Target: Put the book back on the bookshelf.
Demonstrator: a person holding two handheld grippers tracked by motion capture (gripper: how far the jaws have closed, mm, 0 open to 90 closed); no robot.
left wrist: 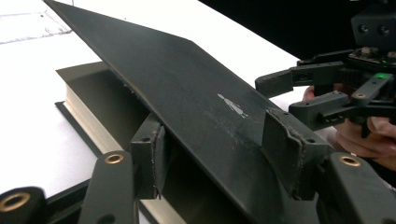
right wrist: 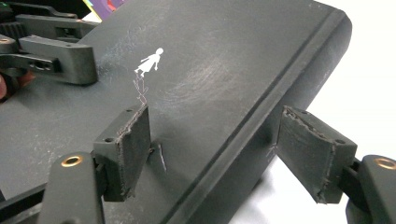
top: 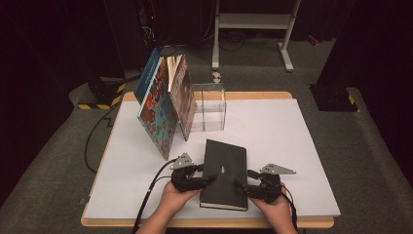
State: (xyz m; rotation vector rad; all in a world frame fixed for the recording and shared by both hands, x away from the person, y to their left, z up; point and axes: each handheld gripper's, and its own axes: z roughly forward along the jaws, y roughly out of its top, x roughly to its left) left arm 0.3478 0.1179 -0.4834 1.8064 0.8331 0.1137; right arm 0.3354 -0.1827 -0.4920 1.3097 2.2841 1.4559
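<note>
Black scuffed hardcover book [top: 225, 171], cover lifted by left gripper [top: 207, 178].

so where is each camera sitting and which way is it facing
High view: above the person's table edge, looking forward and down at the black hardcover book; both hands, left gripper and right gripper show.
Left gripper view: rides the left gripper, looking along its jaws holding the lifted cover; the right gripper shows beyond.
Right gripper view: rides the right gripper, jaws astride the book's spine edge.
Shared: the cover's small white figure.
</note>
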